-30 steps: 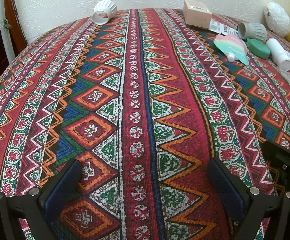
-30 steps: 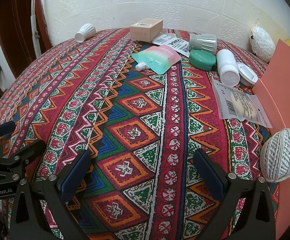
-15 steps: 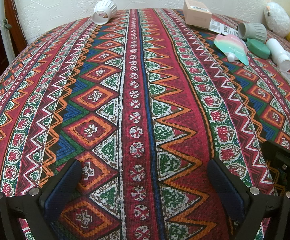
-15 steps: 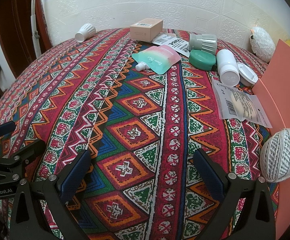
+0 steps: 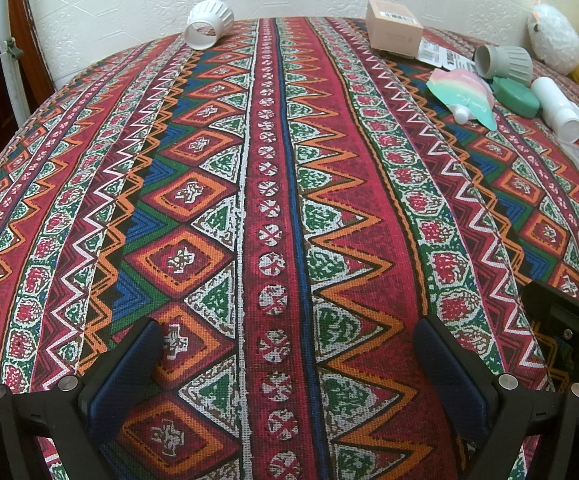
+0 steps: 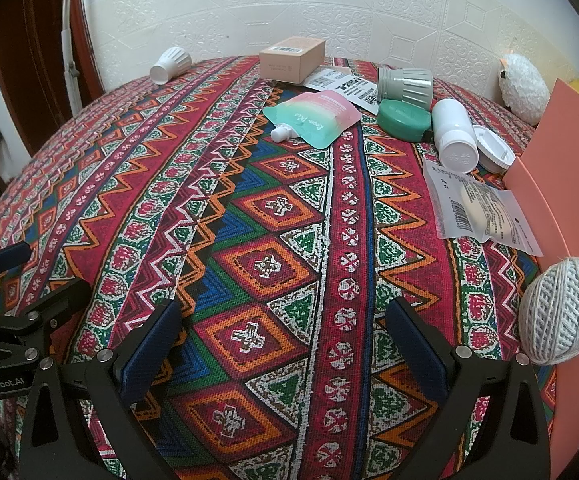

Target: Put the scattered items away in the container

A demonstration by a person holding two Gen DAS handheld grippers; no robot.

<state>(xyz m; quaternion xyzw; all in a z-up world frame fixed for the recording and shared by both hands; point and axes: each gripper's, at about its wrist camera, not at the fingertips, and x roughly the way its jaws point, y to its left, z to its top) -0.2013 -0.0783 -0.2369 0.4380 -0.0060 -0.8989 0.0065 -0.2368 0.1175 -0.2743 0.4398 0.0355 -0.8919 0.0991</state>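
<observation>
No item is in the container yet, so the task stands at its start. The left claw (image 5: 285, 360) is spread wide and empty, low over the patterned cloth (image 5: 273, 200) covering the bench. The right claw (image 6: 281, 344) is likewise spread and empty. Items still scattered: a white cup (image 6: 169, 65) lying far left near the wall, a box (image 6: 291, 59), labels (image 6: 345, 84), a pouch (image 6: 313, 118), a grey cup (image 6: 405, 84), a green case (image 6: 403, 120), a white bottle (image 6: 453, 134) with a cap (image 6: 493, 154) beside it, and a clear packet (image 6: 477, 208). The pink container (image 6: 569, 184) stands at the right edge, with a twine ball (image 6: 561, 312) touching its wall; whether the ball lies inside or just outside cannot be told. The right view alone shows the twine ball, the cap and most of the container; the left view shows only a pink sliver at its edge, yet gives a closer view of the white cup. All items remain to be moved.
</observation>
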